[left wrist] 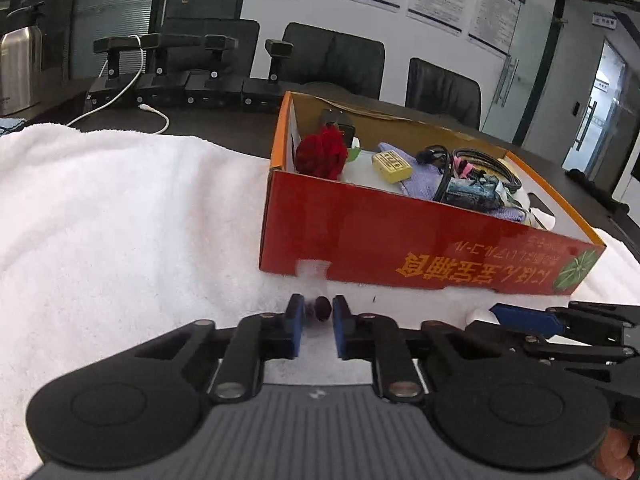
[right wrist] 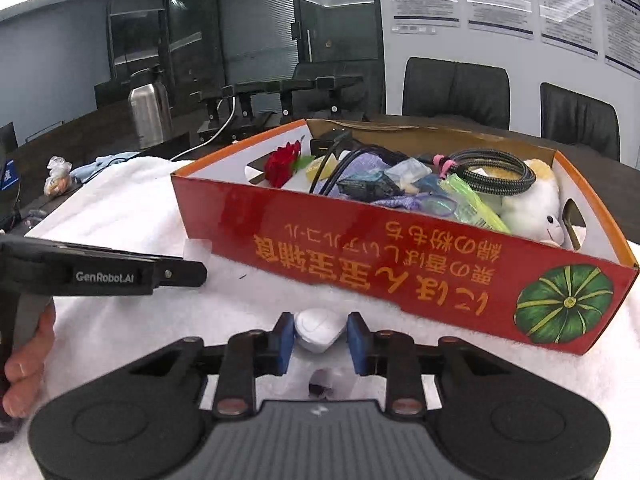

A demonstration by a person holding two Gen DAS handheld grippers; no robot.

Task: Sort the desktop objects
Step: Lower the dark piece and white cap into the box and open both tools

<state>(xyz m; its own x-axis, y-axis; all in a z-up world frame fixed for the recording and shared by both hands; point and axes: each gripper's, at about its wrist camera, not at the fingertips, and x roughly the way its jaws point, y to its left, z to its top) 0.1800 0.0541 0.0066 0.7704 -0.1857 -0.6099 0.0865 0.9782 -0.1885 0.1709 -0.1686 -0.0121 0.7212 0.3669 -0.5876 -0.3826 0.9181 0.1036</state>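
A red cardboard box (left wrist: 400,248) with an orange rim stands on the white towel (left wrist: 120,208); it also shows in the right wrist view (right wrist: 360,264). It holds a red fabric rose (left wrist: 322,151), a yellow block (left wrist: 391,165), a purple cloth, black cables (right wrist: 492,172) and a white plush toy (right wrist: 532,204). My left gripper (left wrist: 317,310) has its blue pads against a small clear packet with dark contents (left wrist: 320,306). My right gripper (right wrist: 319,334) has its pads around a small white rounded object (right wrist: 318,330) lying on the towel, just in front of the box.
Several black stands (left wrist: 192,76) and a white cable (left wrist: 132,88) sit on the dark table behind the towel. A steel flask (right wrist: 150,110) stands at the back left. Black office chairs (right wrist: 456,88) line the far side. A crumpled wrapper (right wrist: 58,180) lies at the left.
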